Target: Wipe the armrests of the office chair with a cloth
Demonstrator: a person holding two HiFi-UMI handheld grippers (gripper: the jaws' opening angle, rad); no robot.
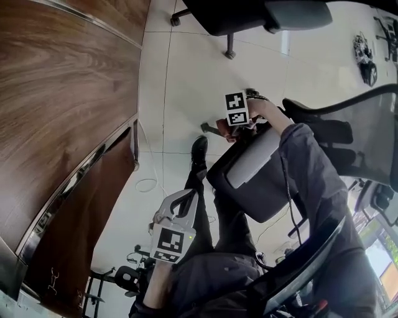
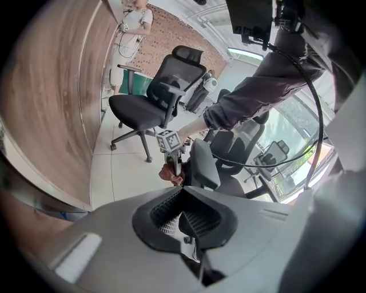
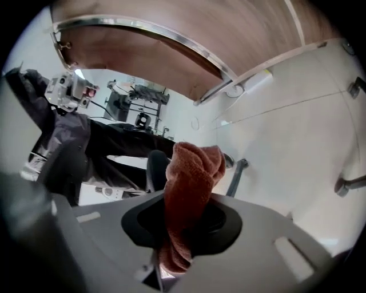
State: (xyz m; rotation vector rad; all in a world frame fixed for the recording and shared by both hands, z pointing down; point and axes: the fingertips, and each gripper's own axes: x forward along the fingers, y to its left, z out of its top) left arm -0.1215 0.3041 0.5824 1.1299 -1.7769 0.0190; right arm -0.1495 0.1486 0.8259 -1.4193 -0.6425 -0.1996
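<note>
The office chair's armrest (image 1: 252, 161) is a grey pad on a black arm, mid-frame in the head view. My right gripper (image 1: 235, 127) is at its far end, shut on a rust-red cloth (image 1: 225, 131). In the right gripper view the cloth (image 3: 191, 183) bulges out of the jaws, and the pads are hidden behind it. The left gripper view shows the armrest (image 2: 203, 166) end-on, with the cloth (image 2: 170, 174) just left of it. My left gripper (image 1: 185, 197) hangs lower, over the person's dark trousers and apart from the armrest. Its ribbed pads (image 2: 197, 217) meet with nothing between them.
A wood-panelled wall (image 1: 62, 93) runs along the left. A second black office chair (image 1: 249, 15) stands on the white tiled floor beyond. The mesh chair back (image 1: 367, 130) is at the right. A thin cable loop (image 1: 147, 184) lies on the floor. A person (image 2: 134, 23) stands far off.
</note>
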